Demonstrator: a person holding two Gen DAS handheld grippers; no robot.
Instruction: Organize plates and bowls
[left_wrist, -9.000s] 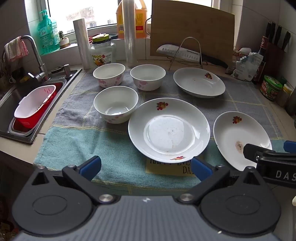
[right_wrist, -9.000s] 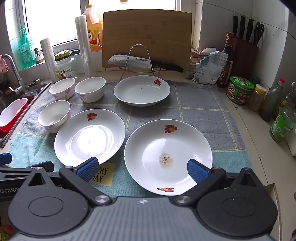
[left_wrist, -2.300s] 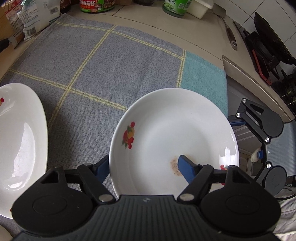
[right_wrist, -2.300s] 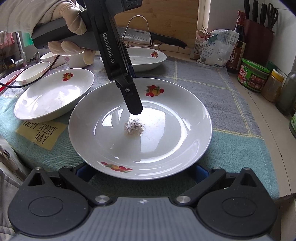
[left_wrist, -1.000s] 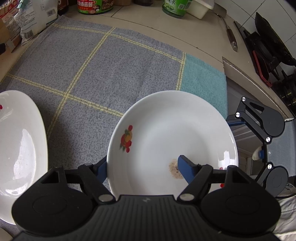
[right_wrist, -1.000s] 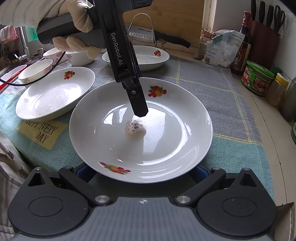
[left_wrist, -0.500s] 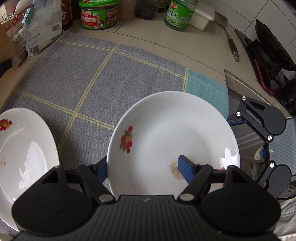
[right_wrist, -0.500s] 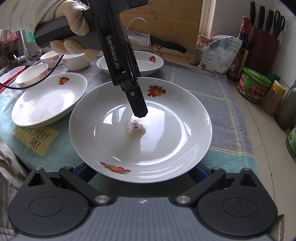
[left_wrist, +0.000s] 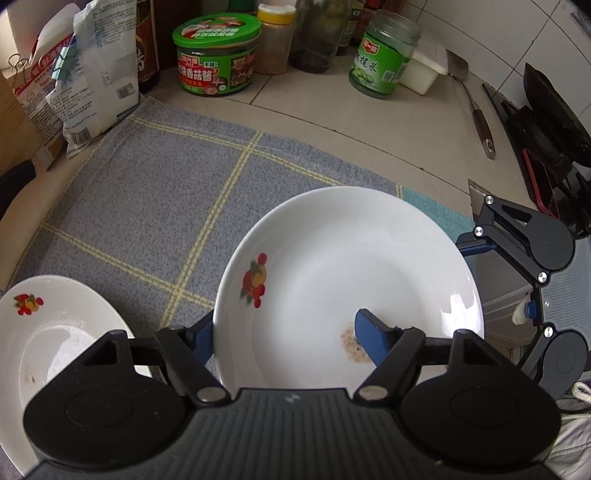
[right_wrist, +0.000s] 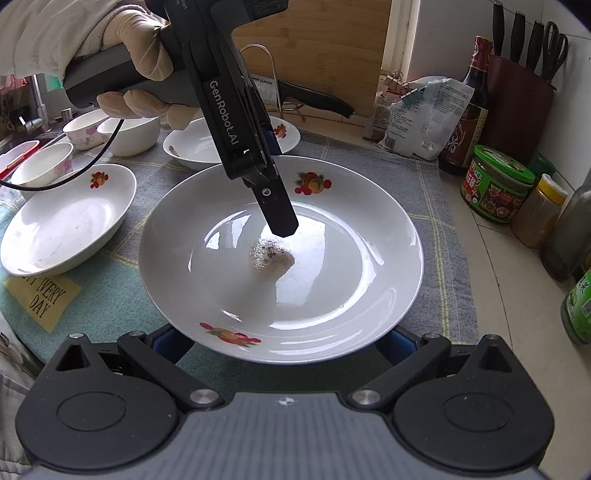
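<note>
A: Where is the plate (right_wrist: 332, 295) now?

B: It is lifted above the towel (left_wrist: 155, 206). The left gripper (left_wrist: 291, 339) pinches its rim, one finger (left_wrist: 373, 339) inside on the white surface and one under it. The right gripper (right_wrist: 284, 343) has its fingers spread under the near edge; whether they press the plate, I cannot tell.

A: What could go wrong?

B: I think the plate may tilt or slip, because the glazed rim is smooth and the grip is only at one edge. Then the crumbs (right_wrist: 271, 256) could slide off, or it could knock the second plate (right_wrist: 66, 221) beside it.

A: How many pieces?

B: Three plates, with the far plate (right_wrist: 207, 147), and three bowls (right_wrist: 48, 162) at the back left.
</note>
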